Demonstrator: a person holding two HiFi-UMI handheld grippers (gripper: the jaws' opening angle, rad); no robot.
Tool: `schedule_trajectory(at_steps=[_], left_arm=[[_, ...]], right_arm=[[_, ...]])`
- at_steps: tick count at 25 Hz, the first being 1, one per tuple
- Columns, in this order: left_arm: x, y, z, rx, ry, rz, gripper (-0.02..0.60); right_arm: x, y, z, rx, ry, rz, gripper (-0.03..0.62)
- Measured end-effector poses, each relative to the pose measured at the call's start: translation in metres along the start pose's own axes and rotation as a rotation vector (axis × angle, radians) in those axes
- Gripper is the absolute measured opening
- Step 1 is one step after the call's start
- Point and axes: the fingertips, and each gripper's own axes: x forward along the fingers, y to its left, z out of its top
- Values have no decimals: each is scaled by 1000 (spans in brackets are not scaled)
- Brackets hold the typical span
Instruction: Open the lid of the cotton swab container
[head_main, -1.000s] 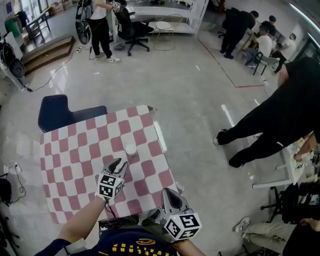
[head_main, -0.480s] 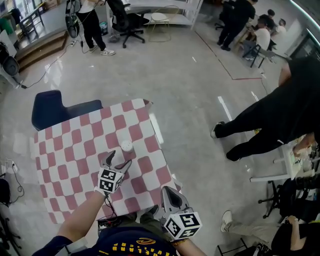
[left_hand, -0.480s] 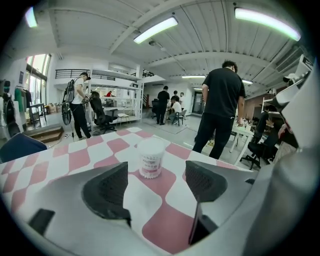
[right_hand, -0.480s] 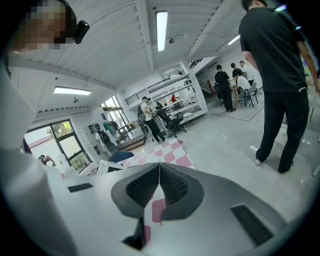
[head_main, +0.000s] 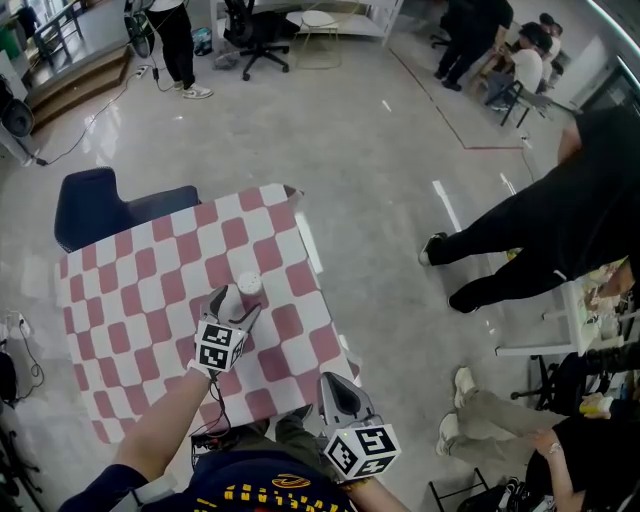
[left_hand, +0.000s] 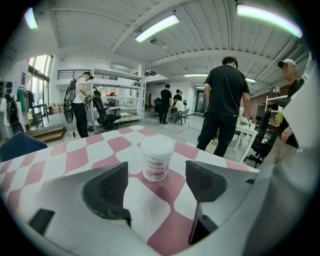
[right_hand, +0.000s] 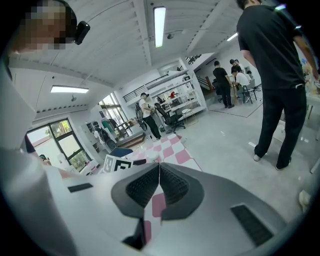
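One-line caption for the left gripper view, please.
Open-jawed left gripper faces the cotton swab container, standing upright just ahead on the checkered cloth.

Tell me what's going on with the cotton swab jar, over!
Left gripper open, lined up on cotton swab container. Right gripper shut, empty, away from it. Container upright on checkered table, lid on, untouched. Nothing in the way.

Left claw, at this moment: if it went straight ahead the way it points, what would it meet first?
The cotton swab container, standing upright on the checkered table straight ahead of the open left claw. It is centred on the gap and apparently not yet inside it.
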Motion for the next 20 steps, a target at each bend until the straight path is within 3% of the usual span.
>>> schedule_trajectory(at_steps=[14, 20], left_arm=[[38, 0, -2, 37, 30, 20, 339], [42, 5, -6, 56, 33, 69, 253]], right_arm=[[-9, -16, -9, 4, 32, -40, 11], [-10, -15, -17, 14, 47, -36, 11]])
